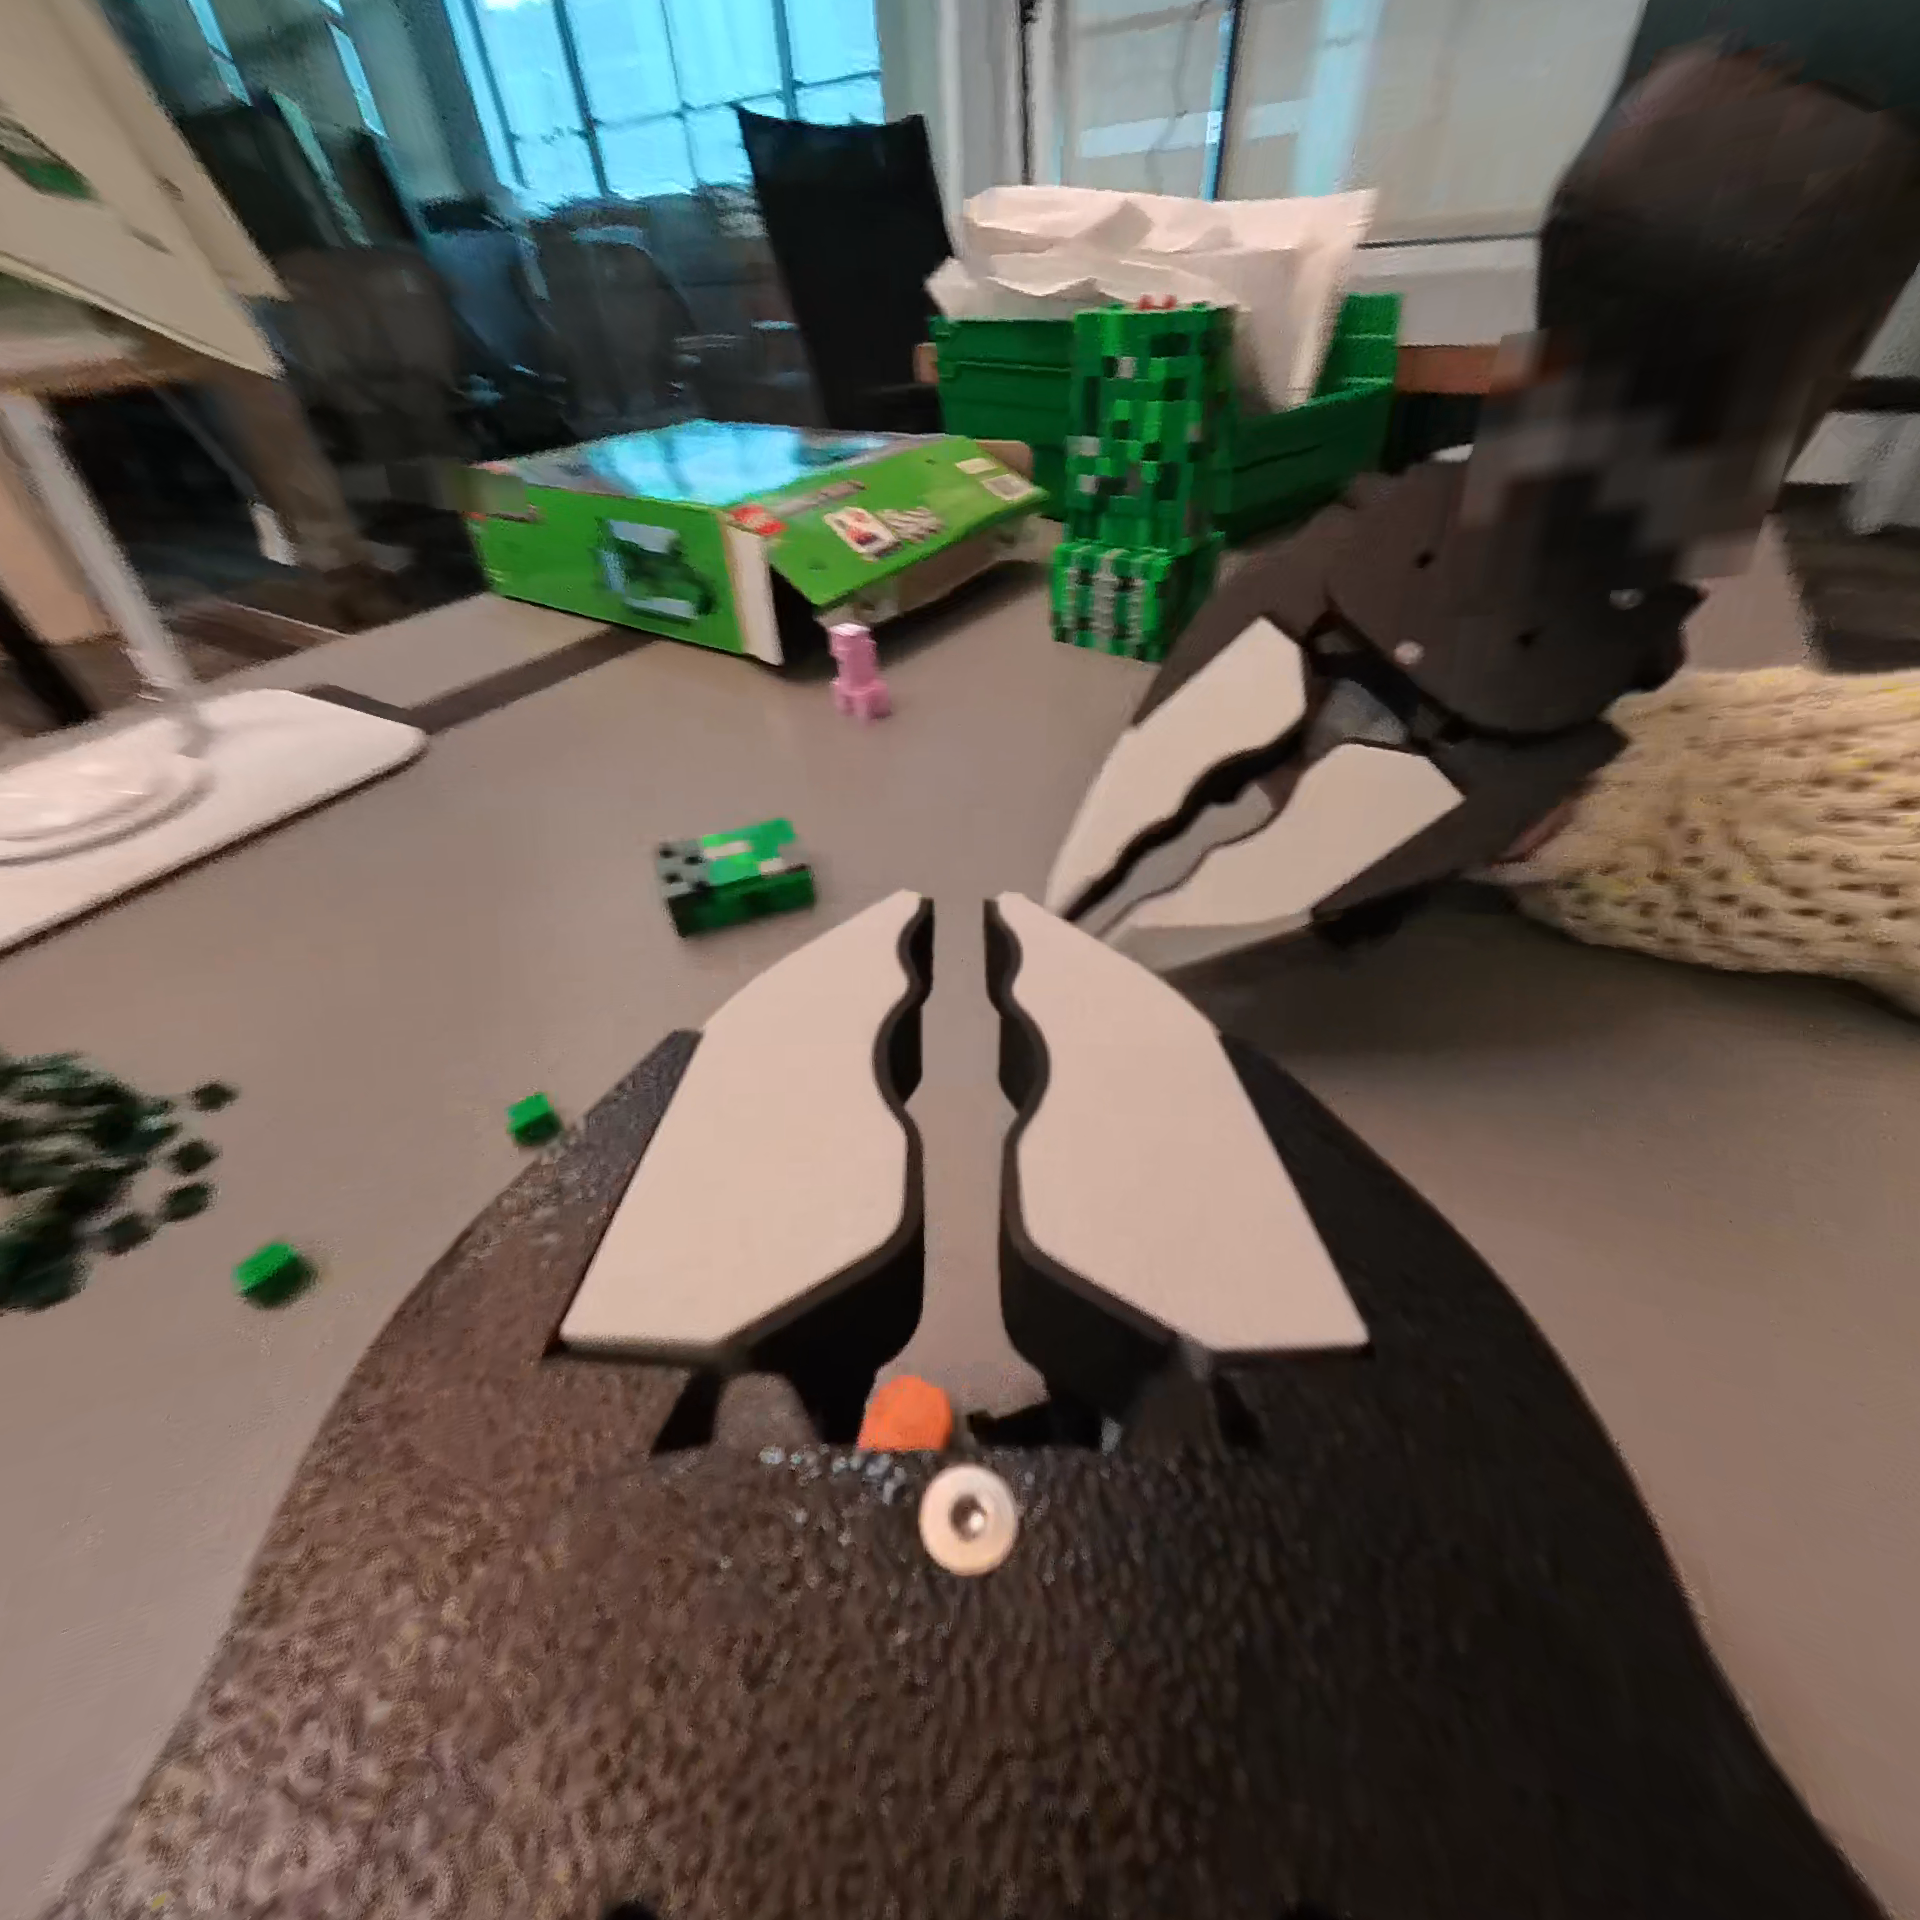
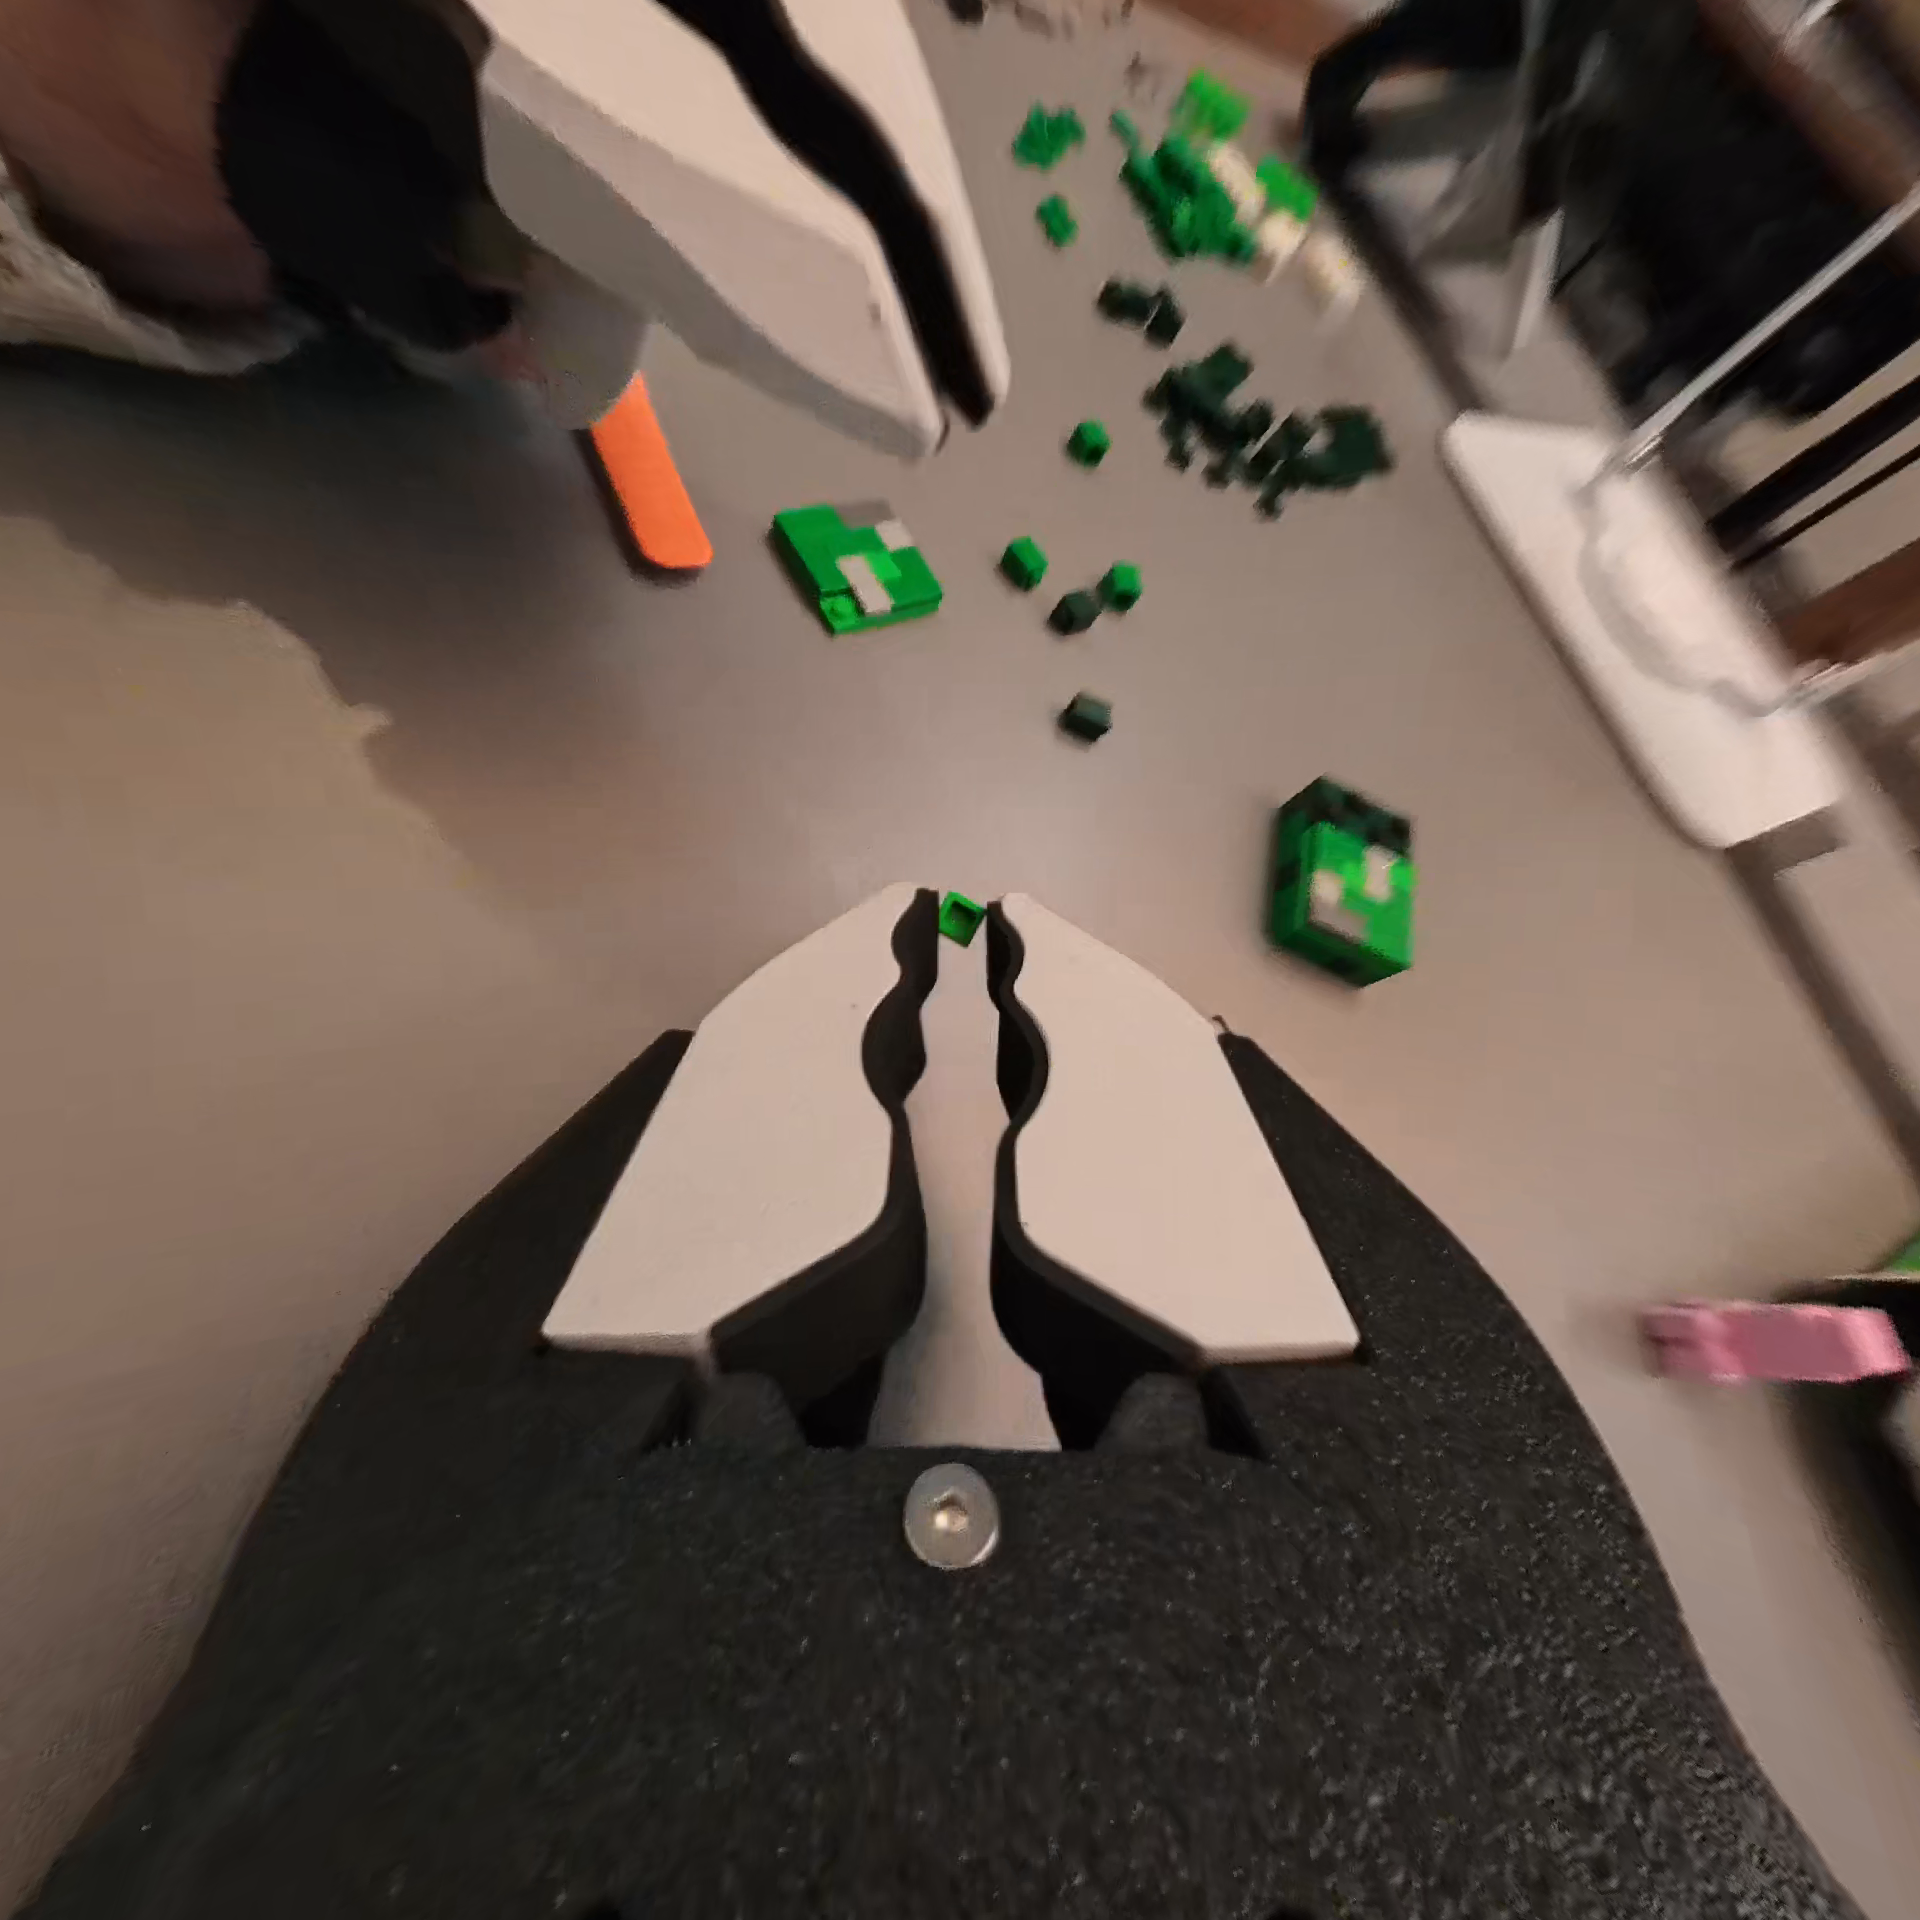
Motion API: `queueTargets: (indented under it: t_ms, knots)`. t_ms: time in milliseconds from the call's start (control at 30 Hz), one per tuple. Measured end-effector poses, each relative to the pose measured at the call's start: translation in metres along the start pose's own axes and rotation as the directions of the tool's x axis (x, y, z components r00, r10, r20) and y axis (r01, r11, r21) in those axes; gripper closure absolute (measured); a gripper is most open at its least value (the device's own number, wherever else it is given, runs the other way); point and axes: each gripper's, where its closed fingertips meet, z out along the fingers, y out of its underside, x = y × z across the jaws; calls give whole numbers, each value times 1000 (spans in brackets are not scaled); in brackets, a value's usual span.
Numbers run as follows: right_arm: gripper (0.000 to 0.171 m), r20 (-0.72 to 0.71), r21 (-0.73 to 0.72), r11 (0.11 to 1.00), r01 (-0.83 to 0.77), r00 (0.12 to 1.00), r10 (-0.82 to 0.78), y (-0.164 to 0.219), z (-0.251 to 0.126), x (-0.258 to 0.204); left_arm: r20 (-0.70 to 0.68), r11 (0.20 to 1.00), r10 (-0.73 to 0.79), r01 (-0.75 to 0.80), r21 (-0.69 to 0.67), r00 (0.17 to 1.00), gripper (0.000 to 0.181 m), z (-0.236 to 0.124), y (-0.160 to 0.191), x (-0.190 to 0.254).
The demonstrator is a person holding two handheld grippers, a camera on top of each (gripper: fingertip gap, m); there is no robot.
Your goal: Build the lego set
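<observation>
My right gripper (image 2: pixel 958 920) is shut on a small green 1x1 brick (image 2: pixel 961 921) at its fingertips, above the grey table (image 2: pixel 623 831). It also shows in the left wrist view (image 1: pixel 1081 914), close to the right of my left gripper (image 1: pixel 957 906). The left gripper's jaws stand a narrow gap apart with nothing between them; in the right wrist view it (image 2: pixel 961 410) hangs over the table. A small green-and-black block assembly (image 1: pixel 738 873) (image 2: pixel 1340 894) lies on the table ahead of both grippers. A flat green panel (image 2: pixel 857 566) lies farther off.
An orange brick separator (image 2: pixel 649 488) lies by the panel. Loose dark and green bricks (image 2: pixel 1268 436) (image 1: pixel 73 1174) are scattered about. A pink pig (image 1: pixel 857 675), the open set box (image 1: pixel 727 530), a tall green figure (image 1: pixel 1138 468) and green crates (image 1: pixel 1320 395) stand behind. A white lamp base (image 1: pixel 208 769) is left. Across from one pair of fingers to the other is roughly 7 cm. My right tips are roughly 20 cm from the pink pig (image 1: pixel 857 675). It turns up in the right wrist view (image 2: pixel 1751 1328) as well.
</observation>
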Motion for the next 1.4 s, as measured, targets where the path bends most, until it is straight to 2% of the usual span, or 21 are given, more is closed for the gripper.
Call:
queueTargets:
  t_ms: [133,200,267,433,667,1000,1133,1400]
  knots:
    - [163,-142,166,961,222,970,-199,-25,-14,3,-177,992,-126,127,-9,976,177,0,-1,20]
    - [163,-222,230,927,296,943,-246,-36,-21,2,-240,980,-199,200,-19,950,172,-1,-2,26]
    - [163,-260,263,907,328,930,-261,-42,-23,-3,-252,973,-230,228,-36,940,166,0,-1,26]
    - [163,-286,228,876,425,889,-357,-44,-14,-15,-240,969,-244,229,-90,940,152,5,5,26]
    - [164,-282,222,869,443,882,-378,-44,-12,-19,-263,970,-235,208,-127,936,164,8,10,31]
    - [164,-289,220,858,464,871,-397,-45,-12,-21,-277,954,-271,220,-202,922,166,13,18,34]
    - [164,-285,218,856,469,869,-403,-44,-12,-22,-318,951,-285,225,-212,904,178,12,18,39]
    - [164,-302,216,846,488,857,-417,-45,-13,-23,-324,953,-279,218,-211,904,179,11,17,40]
